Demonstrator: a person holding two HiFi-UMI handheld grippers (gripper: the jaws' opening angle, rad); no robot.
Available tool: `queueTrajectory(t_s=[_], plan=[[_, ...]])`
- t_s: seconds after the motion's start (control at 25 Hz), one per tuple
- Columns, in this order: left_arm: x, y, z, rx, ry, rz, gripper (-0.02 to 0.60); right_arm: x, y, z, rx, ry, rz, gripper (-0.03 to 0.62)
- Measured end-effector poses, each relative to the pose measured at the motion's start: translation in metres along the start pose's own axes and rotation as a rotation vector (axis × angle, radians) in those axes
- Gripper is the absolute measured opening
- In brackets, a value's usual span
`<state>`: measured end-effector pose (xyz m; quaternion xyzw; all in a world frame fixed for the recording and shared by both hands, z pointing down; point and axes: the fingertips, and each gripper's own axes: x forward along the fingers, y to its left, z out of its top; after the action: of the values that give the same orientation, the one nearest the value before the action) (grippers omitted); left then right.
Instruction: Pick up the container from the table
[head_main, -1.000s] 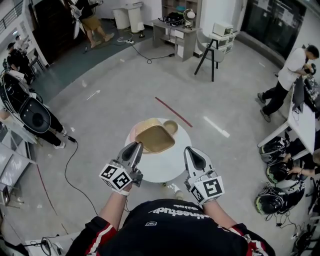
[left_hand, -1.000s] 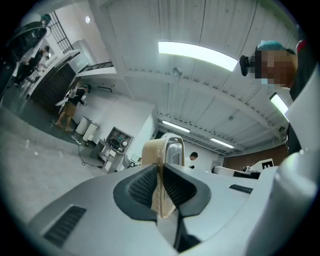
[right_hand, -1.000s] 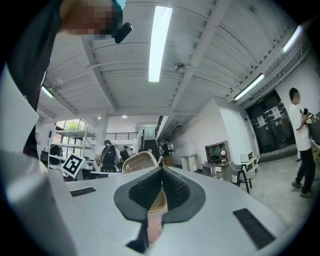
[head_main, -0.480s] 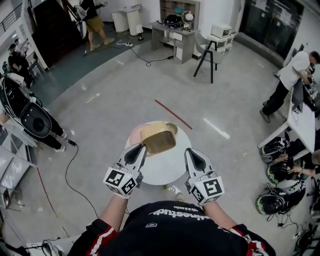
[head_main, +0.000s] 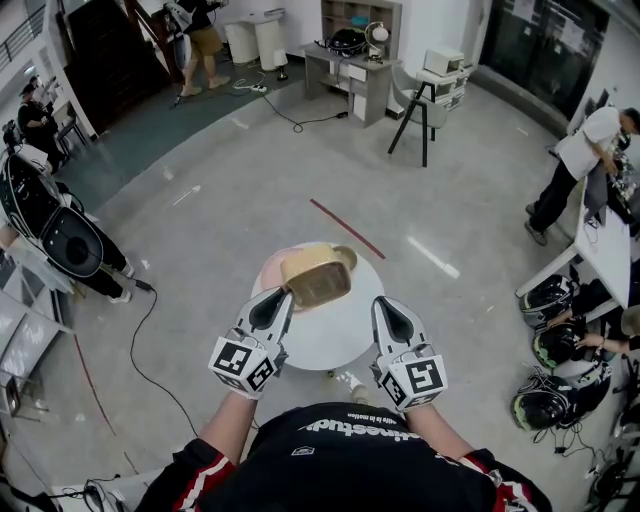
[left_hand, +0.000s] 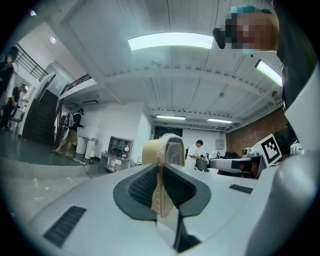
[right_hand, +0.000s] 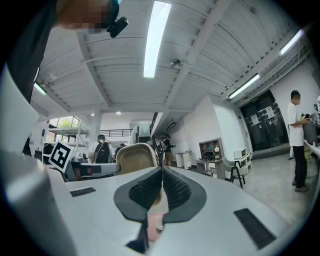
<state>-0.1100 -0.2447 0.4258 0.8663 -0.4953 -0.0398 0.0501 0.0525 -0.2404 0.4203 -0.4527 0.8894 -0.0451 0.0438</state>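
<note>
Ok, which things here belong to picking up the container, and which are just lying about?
Job:
- tan container
- left gripper, clamped on its edge
- round table

Lying about:
- pink plate
- red floor tape
- helmets at right

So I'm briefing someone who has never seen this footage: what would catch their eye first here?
First the tan container, tipped on edge and clamped by its rim in the left gripper, above the small round white table. Then the right gripper, shut and empty beside it, and a pink plate lying on the table under the container.
</note>
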Motion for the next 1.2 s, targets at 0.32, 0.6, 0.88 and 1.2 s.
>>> queueTrajectory(t_s=[0.32, 0.6, 0.88, 1.2], plan=[[-0.003, 0.000, 0.002, 0.037, 0.000, 0.000, 0.052, 0.001, 0.005, -0.002, -0.022, 0.009, 0.003, 0.005], [-0.007, -0.003, 0.005, 0.068, -0.002, 0.004, 0.052, 0.000, 0.008, -0.002, -0.019, 0.007, 0.009, 0.003], [-0.011, -0.004, 0.002, 0.072, 0.003, 0.011, 0.052, 0.000, 0.010, -0.001, -0.025, 0.008, 0.007, 0.003], [-0.018, 0.000, 0.005, 0.059, -0.003, 0.023, 0.052, -0.003, 0.015, 0.000, -0.033, 0.016, 0.001, 0.003]])
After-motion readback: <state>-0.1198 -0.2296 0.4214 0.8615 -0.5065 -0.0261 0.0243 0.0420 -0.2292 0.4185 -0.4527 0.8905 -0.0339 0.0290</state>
